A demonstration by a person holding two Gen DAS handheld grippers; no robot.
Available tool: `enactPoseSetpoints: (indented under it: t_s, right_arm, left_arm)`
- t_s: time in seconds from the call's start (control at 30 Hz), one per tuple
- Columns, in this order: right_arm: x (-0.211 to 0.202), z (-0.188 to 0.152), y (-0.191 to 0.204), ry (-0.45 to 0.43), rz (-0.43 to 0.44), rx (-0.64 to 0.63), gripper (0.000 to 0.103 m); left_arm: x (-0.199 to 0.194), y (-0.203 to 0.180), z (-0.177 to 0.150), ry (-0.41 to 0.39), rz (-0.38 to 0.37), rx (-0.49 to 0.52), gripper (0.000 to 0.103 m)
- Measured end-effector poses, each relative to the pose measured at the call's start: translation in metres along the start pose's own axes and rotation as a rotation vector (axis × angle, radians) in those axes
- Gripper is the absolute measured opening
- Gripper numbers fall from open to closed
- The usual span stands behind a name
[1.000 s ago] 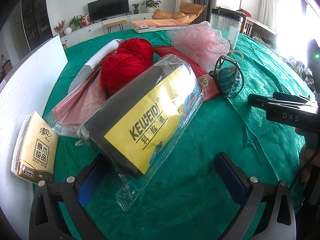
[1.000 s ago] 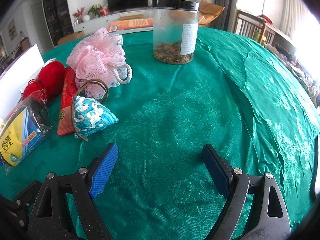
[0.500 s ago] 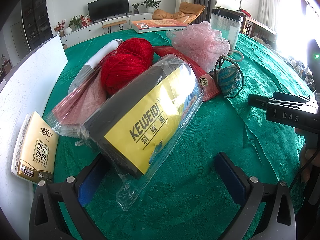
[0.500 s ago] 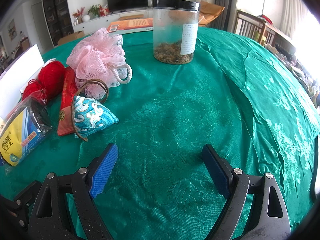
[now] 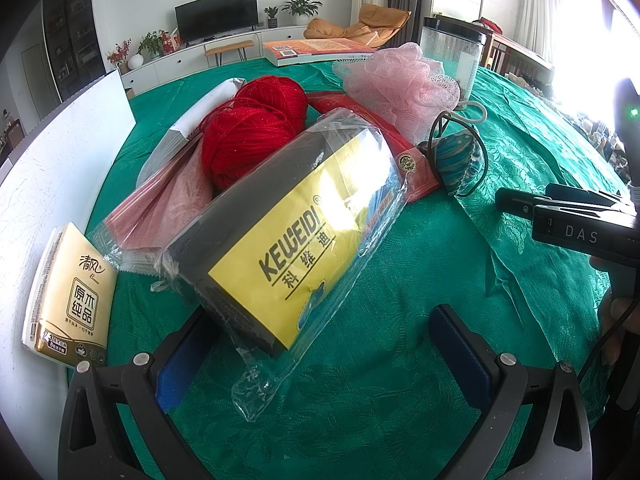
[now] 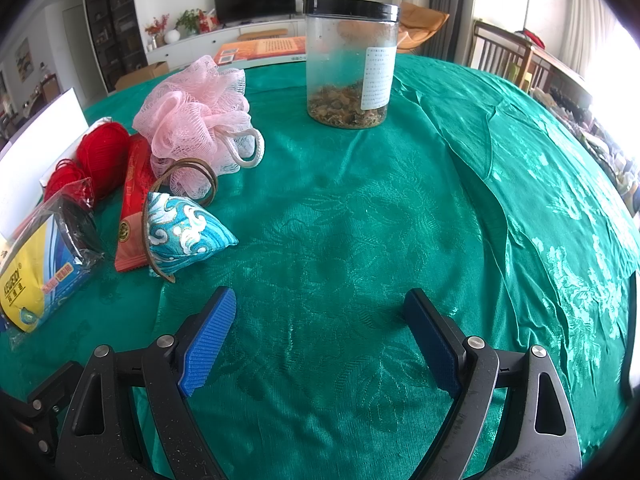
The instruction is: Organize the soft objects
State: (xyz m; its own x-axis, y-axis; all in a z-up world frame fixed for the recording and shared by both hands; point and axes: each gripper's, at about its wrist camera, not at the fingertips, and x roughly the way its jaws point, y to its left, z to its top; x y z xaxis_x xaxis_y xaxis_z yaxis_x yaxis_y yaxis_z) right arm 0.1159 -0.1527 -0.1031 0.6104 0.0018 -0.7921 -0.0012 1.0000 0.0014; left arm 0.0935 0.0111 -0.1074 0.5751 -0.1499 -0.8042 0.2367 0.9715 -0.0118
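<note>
The left tool (image 5: pixel 320 344) was held spread and empty, the plastic-wrapped KEWEIDI pack (image 5: pixel 292 232) lying between its pads on the green-clothed surface (image 5: pixel 400 400), long axis running away rightward. The right tool (image 6: pixel 320 340), likewise spread, was positioned farther off.
</note>
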Motion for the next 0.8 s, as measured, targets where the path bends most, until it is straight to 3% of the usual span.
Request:
enactPoseSetpoints:
  t_s: [0.57, 0.67, 0.8]
  right_arm:
    - [0.0, 0.0, 0.0, 0.0, 0.0, 0.0, 0.089]
    - [0.0, 0.0, 0.0, 0.0, 0.0, 0.0, 0.089]
    - [0.0, 0.0, 0.0, 0.0, 0.0, 0.0, 0.089]
  left_arm:
    - [-0.002, -0.001, -0.001, 0.025, -0.009, 0.014, 0.103]
    - [-0.012, -0.001, -0.008, 0.062, -0.051, 0.017, 0.103]
    - [-0.039, 0.009, -0.006, 0.051, -0.14, -0.029, 0.103]
